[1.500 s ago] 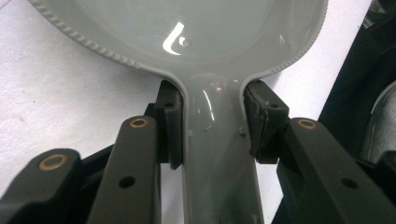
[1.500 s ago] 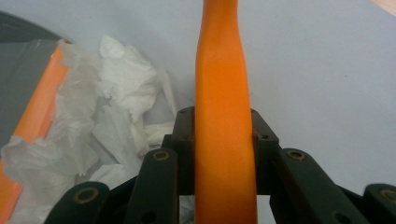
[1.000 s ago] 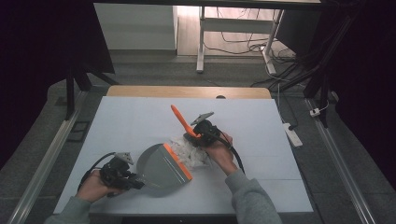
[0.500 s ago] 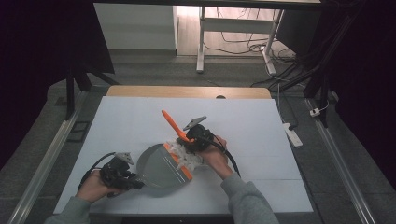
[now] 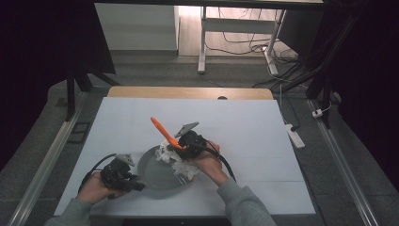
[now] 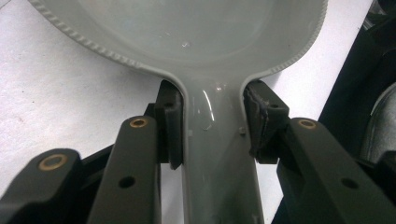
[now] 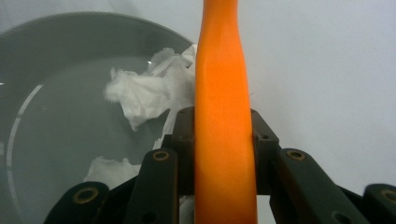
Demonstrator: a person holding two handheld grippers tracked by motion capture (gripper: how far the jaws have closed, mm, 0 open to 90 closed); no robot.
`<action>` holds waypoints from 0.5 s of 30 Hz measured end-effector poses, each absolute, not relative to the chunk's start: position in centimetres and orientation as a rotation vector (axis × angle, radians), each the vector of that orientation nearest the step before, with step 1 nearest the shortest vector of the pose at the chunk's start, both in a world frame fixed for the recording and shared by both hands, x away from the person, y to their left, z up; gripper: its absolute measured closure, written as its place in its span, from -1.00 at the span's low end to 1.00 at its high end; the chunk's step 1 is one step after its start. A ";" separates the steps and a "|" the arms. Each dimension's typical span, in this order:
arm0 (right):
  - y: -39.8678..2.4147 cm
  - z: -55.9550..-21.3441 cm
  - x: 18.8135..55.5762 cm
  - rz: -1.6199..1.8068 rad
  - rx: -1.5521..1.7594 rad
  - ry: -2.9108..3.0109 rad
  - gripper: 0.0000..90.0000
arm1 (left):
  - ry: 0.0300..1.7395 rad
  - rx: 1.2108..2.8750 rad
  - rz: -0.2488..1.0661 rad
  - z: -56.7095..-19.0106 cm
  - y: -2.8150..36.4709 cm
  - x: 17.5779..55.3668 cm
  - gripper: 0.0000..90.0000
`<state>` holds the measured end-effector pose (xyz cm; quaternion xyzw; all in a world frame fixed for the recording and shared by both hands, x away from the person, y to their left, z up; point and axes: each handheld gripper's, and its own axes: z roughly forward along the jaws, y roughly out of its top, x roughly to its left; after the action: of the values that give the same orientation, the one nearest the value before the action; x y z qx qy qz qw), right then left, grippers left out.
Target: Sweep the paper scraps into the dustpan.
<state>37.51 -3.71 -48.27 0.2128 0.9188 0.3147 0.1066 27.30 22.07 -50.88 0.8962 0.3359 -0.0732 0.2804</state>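
Surface: white table top (image 5: pixel 263 141) with a wooden far edge, dark floor and cables beyond.
Left gripper (image 5: pixel 123 176): jaws were clamped on the neck of the grey plastic dustpan (image 6: pixel 201 42), pads pressing both sides of the handle.
Right gripper (image 5: pixel 186 141): jaws were closed on the orange plastic brush handle (image 7: pixel 222 140), which ran up between the pads.
Dustpan position: near the front edge of the table, left of centre, lying flat; its pan faced the right gripper.
Crumpled white paper scraps (image 5: pixel 176 162): lay at the pan's mouth, some already inside, as seen in the right gripper view (image 7: pixel 140 95).
Handling, judged: scraps looked light and soft, likely to scatter or spring out; pan and brush looked stiff, smooth, possibly slippery at the handles, so the present holds at the necks seemed sound.
Edges and room: front table edge lay near the left hand; broad bare surface stood open to the right and toward the back.
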 end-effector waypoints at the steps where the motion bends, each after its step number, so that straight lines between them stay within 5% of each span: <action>1: -3.6 -48.2 37.4 0.938 0.628 2.709 0.56 | 0.899 2.403 -0.196 -50.9 22.1 27.3 0.36; 15: -6.0 -45.8 37.8 1.062 0.699 2.640 0.56 | 0.898 2.402 -0.199 -50.9 22.1 27.3 0.36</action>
<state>37.83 -6.03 -45.83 0.2372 0.8959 0.3605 0.1055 27.34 22.11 -50.91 0.8963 0.3351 -0.0743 0.2808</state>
